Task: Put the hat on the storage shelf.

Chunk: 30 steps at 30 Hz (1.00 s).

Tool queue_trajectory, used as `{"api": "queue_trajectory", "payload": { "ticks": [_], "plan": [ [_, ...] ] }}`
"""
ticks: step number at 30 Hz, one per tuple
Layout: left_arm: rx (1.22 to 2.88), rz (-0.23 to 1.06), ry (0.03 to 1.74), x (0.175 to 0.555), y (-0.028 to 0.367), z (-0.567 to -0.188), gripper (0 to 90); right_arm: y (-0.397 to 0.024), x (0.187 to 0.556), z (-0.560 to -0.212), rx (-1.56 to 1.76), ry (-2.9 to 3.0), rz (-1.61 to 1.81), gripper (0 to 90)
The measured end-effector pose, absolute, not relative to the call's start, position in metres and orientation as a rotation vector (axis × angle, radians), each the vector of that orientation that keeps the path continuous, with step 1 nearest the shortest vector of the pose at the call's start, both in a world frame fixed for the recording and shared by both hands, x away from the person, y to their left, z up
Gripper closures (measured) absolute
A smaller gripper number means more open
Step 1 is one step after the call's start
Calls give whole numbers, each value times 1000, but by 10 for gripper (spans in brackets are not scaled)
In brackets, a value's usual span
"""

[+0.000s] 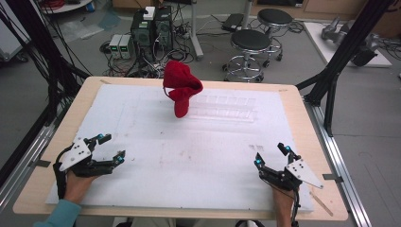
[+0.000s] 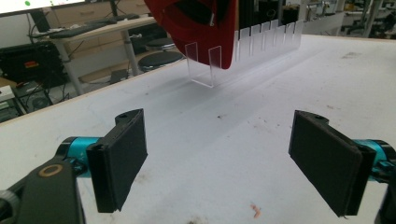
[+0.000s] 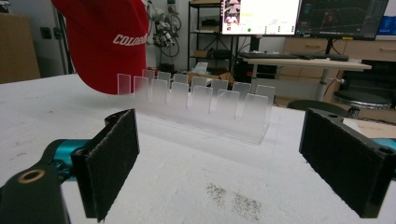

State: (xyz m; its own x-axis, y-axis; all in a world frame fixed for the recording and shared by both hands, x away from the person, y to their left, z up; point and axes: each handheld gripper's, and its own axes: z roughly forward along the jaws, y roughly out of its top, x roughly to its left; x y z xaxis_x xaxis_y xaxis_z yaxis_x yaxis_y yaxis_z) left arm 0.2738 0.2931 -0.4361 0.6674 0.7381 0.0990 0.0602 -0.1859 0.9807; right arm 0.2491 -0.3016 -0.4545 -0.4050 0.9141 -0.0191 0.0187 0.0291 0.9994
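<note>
Red cap (image 1: 182,92) sits propped on the left end of a clear slotted plastic rack (image 1: 227,108) at the far middle of the white table mat (image 1: 189,161). Left gripper (image 1: 109,148) rests at the near left with its jaws wide apart, nothing between them. Right gripper (image 1: 270,156) rests at the near right, its jaws also spread and empty. Both are well apart from the cap.

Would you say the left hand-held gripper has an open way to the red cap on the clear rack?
Probably yes: the left hand-held gripper is open and empty, and bare white mat lies between it and the red cap standing on the clear rack.
</note>
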Motion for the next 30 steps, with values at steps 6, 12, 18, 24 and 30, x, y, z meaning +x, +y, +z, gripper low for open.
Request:
{"api": "queue_trajectory", "payload": {
  "ticks": [6,12,18,24,30],
  "plan": [
    [1642,687,686,270,300,-445,195,-301,249,-455,987,1543,1478,110],
    [1599,698,705,267,303,-450,195,-301,250,-454,989,1544,1475,110],
    [1564,684,719,267,307,-451,193,-301,249,-454,989,1541,1473,110],
    [1523,692,728,265,310,-452,195,-301,249,-455,981,1534,1476,110],
    [1511,707,719,263,309,-453,194,-300,248,-455,974,1539,1465,110]
  ]
}}
